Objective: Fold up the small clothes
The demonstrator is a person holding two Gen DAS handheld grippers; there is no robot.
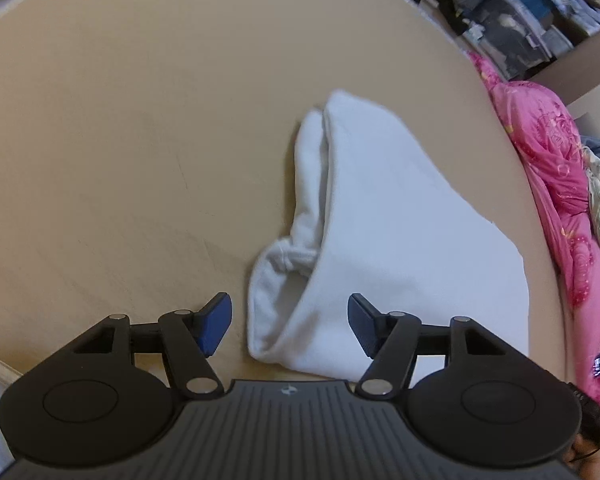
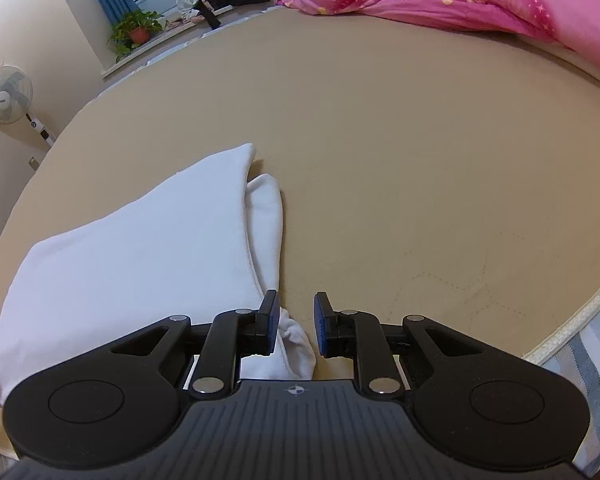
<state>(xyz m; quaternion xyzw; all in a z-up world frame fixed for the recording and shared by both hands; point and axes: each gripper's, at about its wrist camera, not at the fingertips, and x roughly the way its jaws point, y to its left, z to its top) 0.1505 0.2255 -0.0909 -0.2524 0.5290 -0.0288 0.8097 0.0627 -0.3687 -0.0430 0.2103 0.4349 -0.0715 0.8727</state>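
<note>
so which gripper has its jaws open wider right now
The left gripper: its blue pads stand far apart, with nothing pinched. The right gripper shows only a narrow gap, beside the white garment's bunched corner.

Soft, even indoor light fills both views, warm on the tan bed (image 2: 400, 140) with only faint shadows and no glare. Fisheye distortion bows the edges; corners darken, and the background clutter looks slightly soft.

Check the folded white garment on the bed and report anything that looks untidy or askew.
The white garment is folded but not neatly: a sleeve sticks out from under the top layer along one edge, bunched near the cuff. Both the left gripper and right gripper are open, neither pressing the cloth.
</note>
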